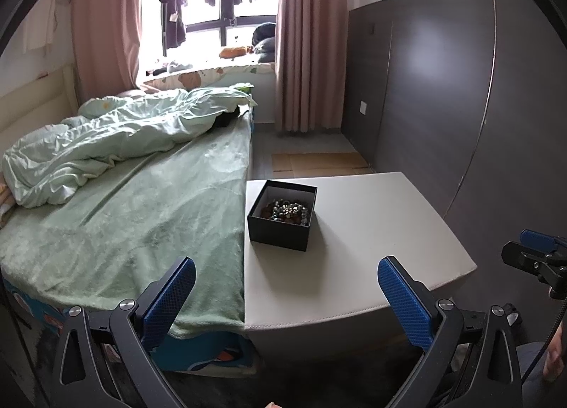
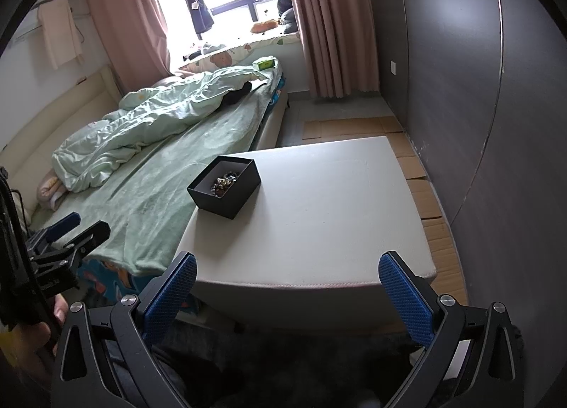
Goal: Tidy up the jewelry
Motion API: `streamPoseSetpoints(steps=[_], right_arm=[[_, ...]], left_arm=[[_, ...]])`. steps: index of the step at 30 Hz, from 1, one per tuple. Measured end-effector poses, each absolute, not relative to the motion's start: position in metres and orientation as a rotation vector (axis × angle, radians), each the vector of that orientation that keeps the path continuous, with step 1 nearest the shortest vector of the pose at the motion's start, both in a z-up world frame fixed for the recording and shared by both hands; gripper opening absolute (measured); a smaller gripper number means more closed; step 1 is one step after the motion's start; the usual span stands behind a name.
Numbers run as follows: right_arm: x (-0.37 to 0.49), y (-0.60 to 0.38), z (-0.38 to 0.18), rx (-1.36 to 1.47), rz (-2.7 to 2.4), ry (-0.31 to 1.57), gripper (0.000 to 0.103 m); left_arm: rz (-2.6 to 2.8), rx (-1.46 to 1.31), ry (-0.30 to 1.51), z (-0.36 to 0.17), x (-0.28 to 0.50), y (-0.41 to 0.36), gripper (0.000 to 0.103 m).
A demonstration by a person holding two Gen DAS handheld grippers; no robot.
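An open black box (image 1: 281, 216) holding beaded jewelry (image 1: 287, 211) sits near the white surface's (image 1: 372, 231) bed-side edge. Both the left hand-held gripper (image 1: 286, 296) and right hand-held gripper (image 2: 287, 293) hover wide open, empty.

bright window (image 1: 219, 18), pink curtains (image 1: 308, 39), bed (image 1: 141, 202)

A small black box (image 2: 226, 188) is seen on the left part of a white table (image 2: 319, 216), with beaded jewelry (image 2: 224, 183) heaped inside. The right gripper (image 2: 287, 278) is held wide apart near the table's front edge, nothing between its blue pads (image 2: 404, 298). A green-covered bed (image 2: 152, 177) lies alongside.
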State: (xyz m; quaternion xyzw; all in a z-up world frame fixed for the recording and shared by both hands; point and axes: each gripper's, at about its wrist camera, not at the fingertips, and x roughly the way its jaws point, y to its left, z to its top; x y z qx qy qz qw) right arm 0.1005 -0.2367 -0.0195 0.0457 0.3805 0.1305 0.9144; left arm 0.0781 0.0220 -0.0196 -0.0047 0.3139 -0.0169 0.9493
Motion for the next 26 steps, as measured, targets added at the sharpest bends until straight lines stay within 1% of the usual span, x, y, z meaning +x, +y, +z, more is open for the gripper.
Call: streamPoseSetpoints(steps=[16, 26], right_arm=[[0.095, -0.239, -0.015, 0.104, 0.245, 0.776, 0.103], [0.101, -0.224, -0.02, 0.178, 0.23, 0.777, 0.103]], left_arm=[[-0.011, 0.015, 0.628, -0.019, 0.074, 0.02, 0.103], [-0.01, 0.009, 0.594, -0.015, 0.073, 0.017, 0.103]])
